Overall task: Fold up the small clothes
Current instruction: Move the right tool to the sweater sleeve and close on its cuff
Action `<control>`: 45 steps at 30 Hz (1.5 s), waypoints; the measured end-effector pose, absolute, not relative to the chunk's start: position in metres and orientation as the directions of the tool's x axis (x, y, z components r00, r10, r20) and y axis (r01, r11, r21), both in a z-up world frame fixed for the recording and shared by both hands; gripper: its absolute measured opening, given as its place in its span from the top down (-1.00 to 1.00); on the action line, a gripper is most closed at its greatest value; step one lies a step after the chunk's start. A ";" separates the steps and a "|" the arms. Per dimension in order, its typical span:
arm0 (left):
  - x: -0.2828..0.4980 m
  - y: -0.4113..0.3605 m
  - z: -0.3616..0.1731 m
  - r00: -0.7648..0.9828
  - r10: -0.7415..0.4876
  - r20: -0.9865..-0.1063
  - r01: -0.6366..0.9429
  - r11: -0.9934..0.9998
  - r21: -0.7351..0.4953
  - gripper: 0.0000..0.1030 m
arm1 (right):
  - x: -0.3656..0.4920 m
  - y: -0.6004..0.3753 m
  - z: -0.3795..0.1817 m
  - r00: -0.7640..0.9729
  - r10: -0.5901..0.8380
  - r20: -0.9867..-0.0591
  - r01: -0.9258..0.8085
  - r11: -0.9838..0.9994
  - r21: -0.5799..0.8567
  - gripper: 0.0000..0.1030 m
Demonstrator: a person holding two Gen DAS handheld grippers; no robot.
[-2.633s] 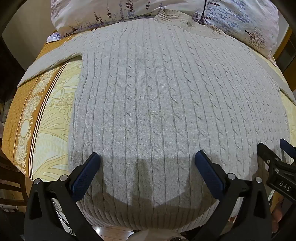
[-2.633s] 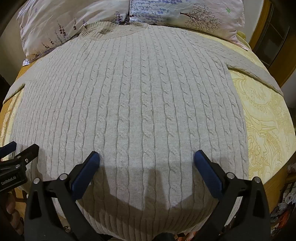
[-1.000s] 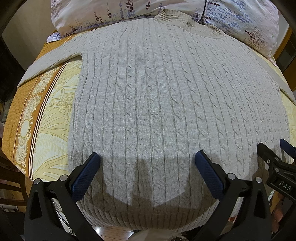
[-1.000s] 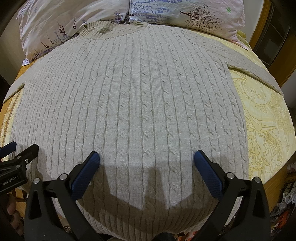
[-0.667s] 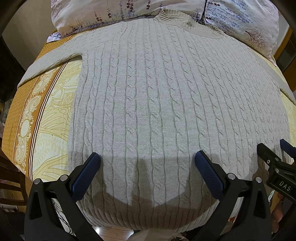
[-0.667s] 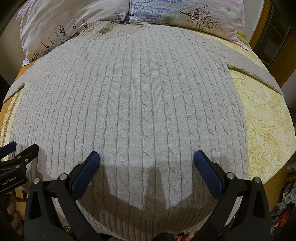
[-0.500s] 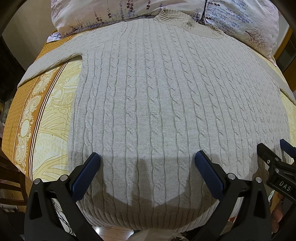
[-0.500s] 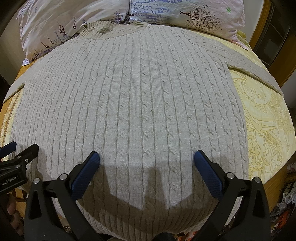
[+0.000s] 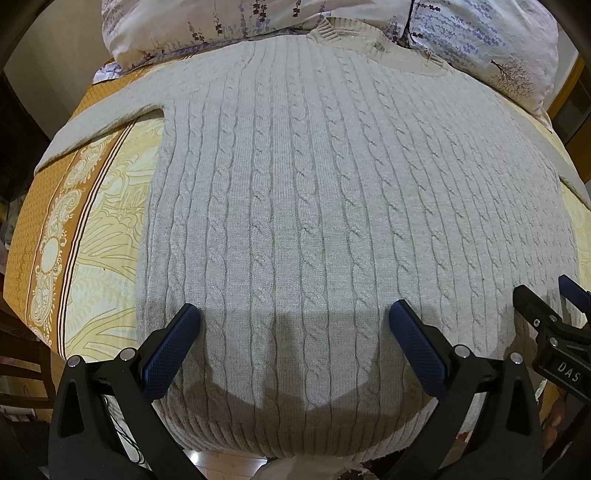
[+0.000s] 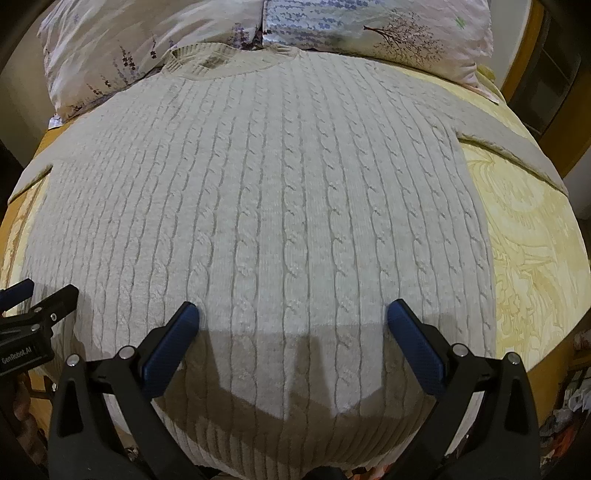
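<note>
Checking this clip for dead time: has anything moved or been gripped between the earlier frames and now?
Nothing visibly changed. The left tongs and right tongs hang open above the sweater near its hem, gripping nothing, as before. The sweater lies flat and unfolded on the bedspread, its collar by the pillows, exactly as in the earlier views.

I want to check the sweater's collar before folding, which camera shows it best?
The right wrist view: the ribbed collar lies fully open against the pillows. In the left wrist view the collar sits at the top edge, more squeezed.
</note>
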State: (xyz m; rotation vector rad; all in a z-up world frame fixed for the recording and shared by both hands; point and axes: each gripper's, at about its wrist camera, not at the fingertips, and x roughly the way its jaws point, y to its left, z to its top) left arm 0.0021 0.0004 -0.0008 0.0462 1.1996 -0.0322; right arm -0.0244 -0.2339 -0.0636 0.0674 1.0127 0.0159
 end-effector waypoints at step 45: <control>0.063 -0.029 0.047 0.646 -0.155 -0.748 0.095 0.988 -0.123 -0.97 | 0.068 -0.613 -0.088 0.775 0.060 -0.628 0.539 0.455 0.709 0.73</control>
